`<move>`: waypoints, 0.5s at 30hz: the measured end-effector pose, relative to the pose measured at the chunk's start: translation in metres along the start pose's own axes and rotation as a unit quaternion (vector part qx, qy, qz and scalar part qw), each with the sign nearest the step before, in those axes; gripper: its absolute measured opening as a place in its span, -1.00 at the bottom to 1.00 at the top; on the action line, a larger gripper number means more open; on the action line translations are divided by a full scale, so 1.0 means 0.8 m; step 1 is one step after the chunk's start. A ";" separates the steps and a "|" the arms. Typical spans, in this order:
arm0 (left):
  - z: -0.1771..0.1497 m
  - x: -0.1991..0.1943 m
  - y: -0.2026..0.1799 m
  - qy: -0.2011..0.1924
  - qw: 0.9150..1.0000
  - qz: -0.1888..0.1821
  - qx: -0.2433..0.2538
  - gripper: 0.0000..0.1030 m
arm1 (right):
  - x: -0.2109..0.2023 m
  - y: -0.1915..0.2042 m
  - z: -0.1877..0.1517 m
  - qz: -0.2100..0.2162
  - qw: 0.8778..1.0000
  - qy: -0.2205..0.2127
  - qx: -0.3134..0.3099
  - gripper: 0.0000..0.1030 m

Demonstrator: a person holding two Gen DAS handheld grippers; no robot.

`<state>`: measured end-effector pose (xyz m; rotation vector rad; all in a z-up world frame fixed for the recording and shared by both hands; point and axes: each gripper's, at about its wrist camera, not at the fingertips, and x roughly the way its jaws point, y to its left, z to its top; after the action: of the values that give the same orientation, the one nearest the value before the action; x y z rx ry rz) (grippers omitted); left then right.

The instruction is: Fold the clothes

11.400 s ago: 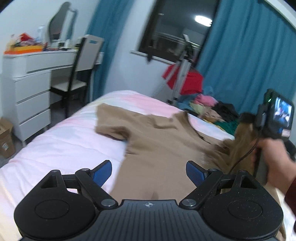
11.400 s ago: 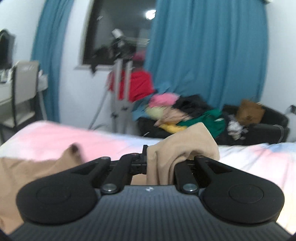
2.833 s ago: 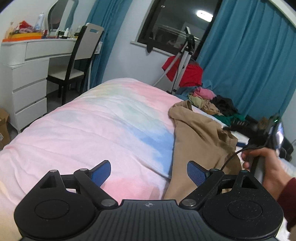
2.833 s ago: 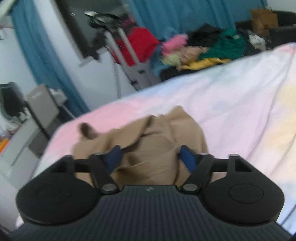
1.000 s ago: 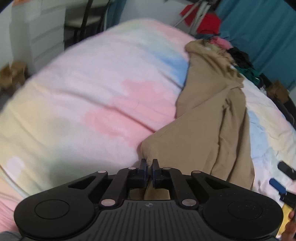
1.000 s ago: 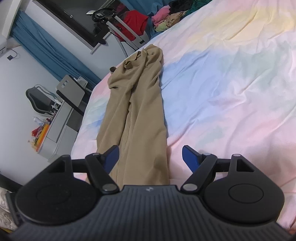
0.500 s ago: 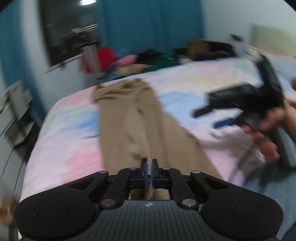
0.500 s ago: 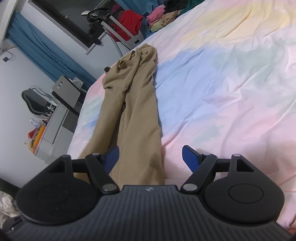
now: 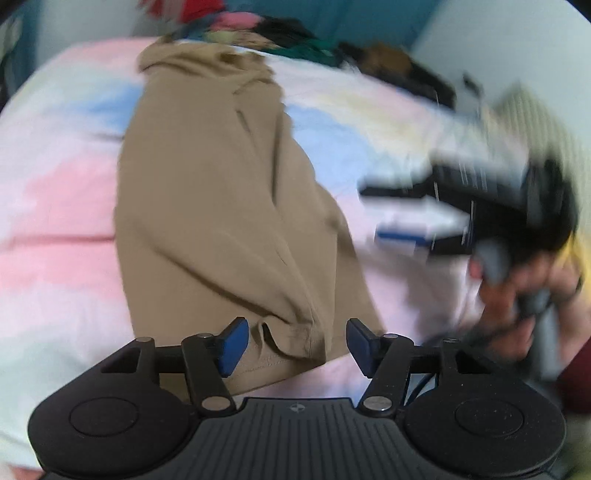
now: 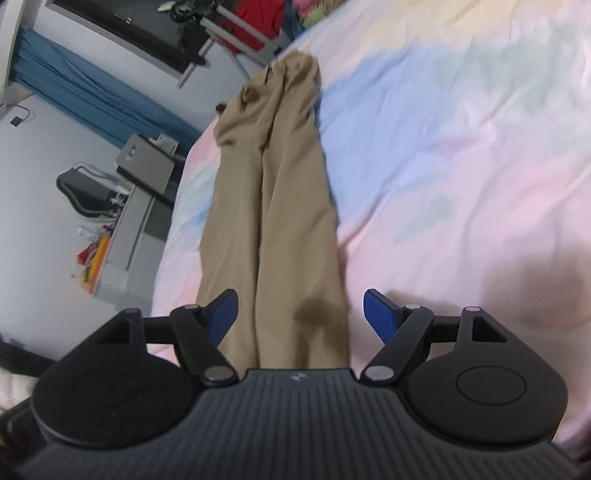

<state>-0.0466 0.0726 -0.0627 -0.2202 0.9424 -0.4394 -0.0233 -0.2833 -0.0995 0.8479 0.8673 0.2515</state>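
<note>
A tan shirt [image 9: 221,206] lies folded into a long narrow strip on the pastel bed cover [image 9: 55,206]. My left gripper [image 9: 293,343] is open and empty, just above the shirt's near hem. In the right wrist view the same tan shirt [image 10: 288,229] runs away from me along the bed cover [image 10: 461,166]. My right gripper [image 10: 300,315] is open and empty, with its fingers on either side of the shirt's near end. The right gripper also shows, blurred, in the left wrist view [image 9: 413,218], off to the right of the shirt.
A heap of coloured clothes [image 9: 266,33] lies beyond the far end of the bed. In the right wrist view a white dresser [image 10: 125,243], a chair [image 10: 147,162] and blue curtains [image 10: 85,96] stand left of the bed, and a metal stand with a red garment [image 10: 255,26] stands at the far end.
My left gripper has opened and let go of the shirt's hem, which now lies on the bed. My right gripper has stayed open and shifted slightly over the shirt's near end.
</note>
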 end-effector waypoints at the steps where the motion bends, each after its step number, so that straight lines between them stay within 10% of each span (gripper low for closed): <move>1: 0.003 0.002 0.010 0.005 1.000 -0.008 -0.022 0.40 | 0.003 -0.002 -0.003 0.005 1.000 0.011 0.007 0.51; 8: 0.016 0.025 0.081 0.040 0.985 0.042 -0.165 0.46 | 0.020 -0.012 -0.016 0.017 0.996 0.075 0.041 0.45; 15: 0.008 0.037 0.086 0.070 0.981 0.039 -0.176 0.46 | 0.025 -0.009 -0.032 0.012 0.994 0.101 0.037 0.31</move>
<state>-0.0082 0.1204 -0.1060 -0.4772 1.1613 -0.2141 -0.0303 -0.2637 -0.1256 0.9137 1.0613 0.3330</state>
